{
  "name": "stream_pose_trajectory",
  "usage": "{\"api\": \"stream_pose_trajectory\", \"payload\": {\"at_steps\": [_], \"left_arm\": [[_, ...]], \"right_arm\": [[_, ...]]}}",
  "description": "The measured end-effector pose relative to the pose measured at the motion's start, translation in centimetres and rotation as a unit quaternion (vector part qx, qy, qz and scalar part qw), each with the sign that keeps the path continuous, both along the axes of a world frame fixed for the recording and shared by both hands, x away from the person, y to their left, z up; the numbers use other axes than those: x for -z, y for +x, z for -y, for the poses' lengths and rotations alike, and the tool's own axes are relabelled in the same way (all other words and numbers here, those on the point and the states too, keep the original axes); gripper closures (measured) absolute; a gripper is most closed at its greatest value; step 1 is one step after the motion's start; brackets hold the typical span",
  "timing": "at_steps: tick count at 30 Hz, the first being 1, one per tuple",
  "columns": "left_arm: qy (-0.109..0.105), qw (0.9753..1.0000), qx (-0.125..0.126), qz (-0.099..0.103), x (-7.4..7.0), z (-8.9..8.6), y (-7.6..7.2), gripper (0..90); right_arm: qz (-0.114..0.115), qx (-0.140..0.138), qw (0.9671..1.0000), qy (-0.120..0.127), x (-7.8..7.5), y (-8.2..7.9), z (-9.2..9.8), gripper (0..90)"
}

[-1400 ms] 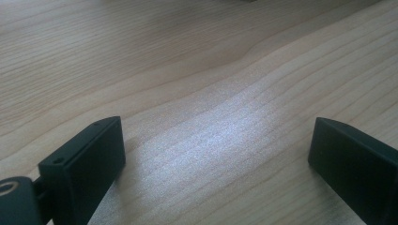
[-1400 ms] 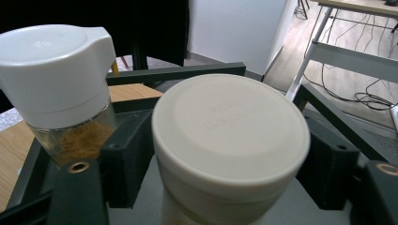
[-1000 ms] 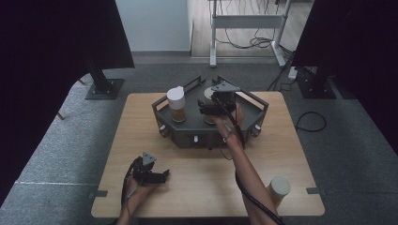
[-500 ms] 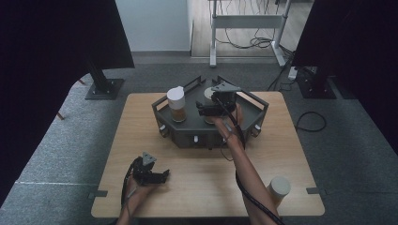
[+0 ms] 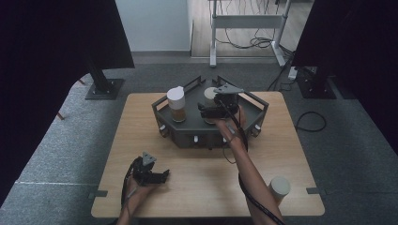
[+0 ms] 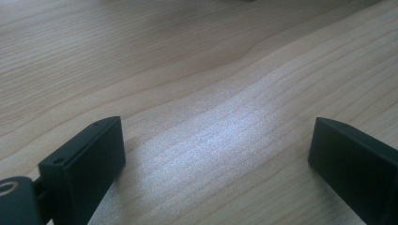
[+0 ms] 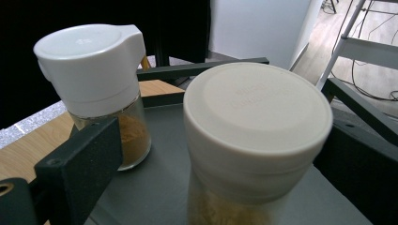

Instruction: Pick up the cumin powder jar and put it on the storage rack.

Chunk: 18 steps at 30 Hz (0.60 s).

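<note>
A dark grey tray (image 5: pixel 253 108) stands at the back middle of the wooden table. In it are a glass spice jar with a white flip cap (image 5: pixel 177 104) (image 7: pixel 94 79) and a jar with a round beige lid (image 5: pixel 209 95) (image 7: pixel 257 136). My right gripper (image 5: pixel 204 111) (image 7: pixel 220 154) reaches into the tray, open, with its jaws on either side of the beige-lidded jar; a gap shows at the left jaw. The jar stands on the tray floor. My left gripper (image 5: pixel 163 177) (image 6: pixel 216 150) rests open on bare wood near the front left, holding nothing.
A third jar with a beige lid (image 5: pixel 280 187) stands at the table's front right corner. The tray has raised rails (image 7: pixel 202 68) around its edge. Dark curtains and stand bases flank the table; cables lie on the floor behind.
</note>
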<state>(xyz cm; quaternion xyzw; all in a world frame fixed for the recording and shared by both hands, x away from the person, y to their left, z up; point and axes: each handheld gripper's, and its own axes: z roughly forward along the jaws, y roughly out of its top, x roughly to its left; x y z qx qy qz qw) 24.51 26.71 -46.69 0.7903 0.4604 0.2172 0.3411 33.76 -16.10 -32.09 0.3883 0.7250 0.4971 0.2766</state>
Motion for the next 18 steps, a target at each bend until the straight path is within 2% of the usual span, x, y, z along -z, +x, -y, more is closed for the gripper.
{"api": "stream_pose_trajectory", "payload": {"at_steps": [18], "left_arm": [[0.000, 1.0000, 0.000, 0.000, 0.0, 0.0, 0.0, 3.8]], "right_arm": [[0.007, -0.007, 0.9999, -0.008, -0.6, -2.1, 1.3, 2.9]]}}
